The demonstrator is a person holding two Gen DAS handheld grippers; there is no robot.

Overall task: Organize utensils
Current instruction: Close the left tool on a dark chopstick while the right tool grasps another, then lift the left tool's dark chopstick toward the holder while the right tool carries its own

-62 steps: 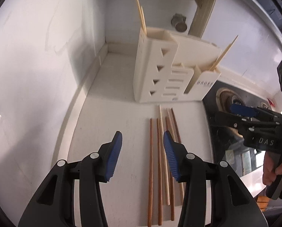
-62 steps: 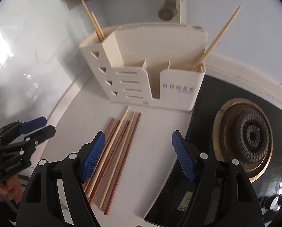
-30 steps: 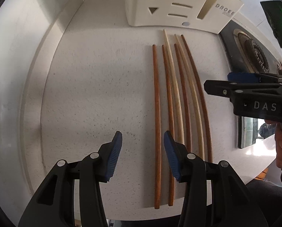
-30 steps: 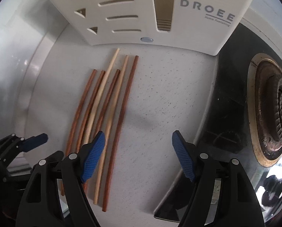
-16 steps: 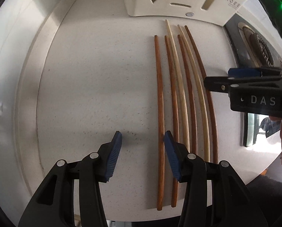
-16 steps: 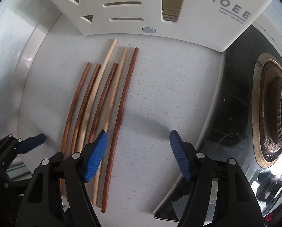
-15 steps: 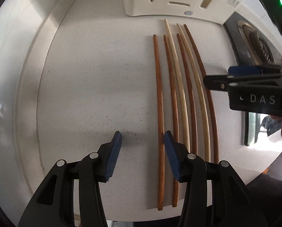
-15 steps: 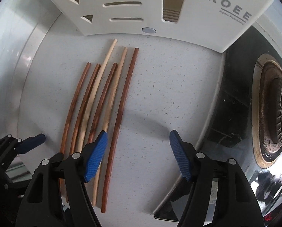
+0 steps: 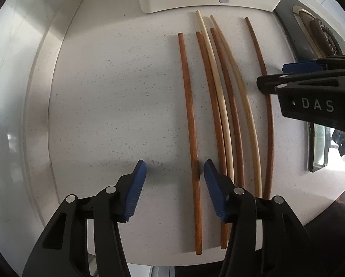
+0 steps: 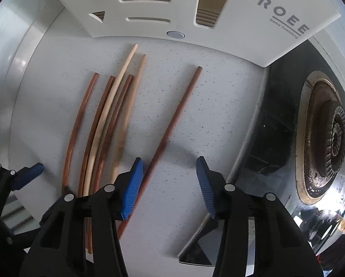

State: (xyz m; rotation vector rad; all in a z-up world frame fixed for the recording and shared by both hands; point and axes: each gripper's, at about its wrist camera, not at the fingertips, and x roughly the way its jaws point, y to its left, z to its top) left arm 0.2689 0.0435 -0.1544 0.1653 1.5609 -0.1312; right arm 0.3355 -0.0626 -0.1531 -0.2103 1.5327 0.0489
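While both our grippers point straight down at the counter (image 9: 107,87), the left gripper (image 9: 174,173) widens astride one dark chopstick (image 9: 190,120); the right gripper (image 10: 170,173) narrows, unclamped, on the outermost chopstick (image 10: 172,124), now apart from its row near the holder (image 10: 149,4)

left gripper (image 9: 174,173): black frame, blue ribbed pads, silver screws | right gripper (image 10: 170,175): same, white "DAS" lettering

"DROEE" with smaller "Home Furnishing" beneath on the white utensil holder (image 10: 253,16) at the far side, "DAS" in pale letters on the black right gripper (image 9: 318,105)
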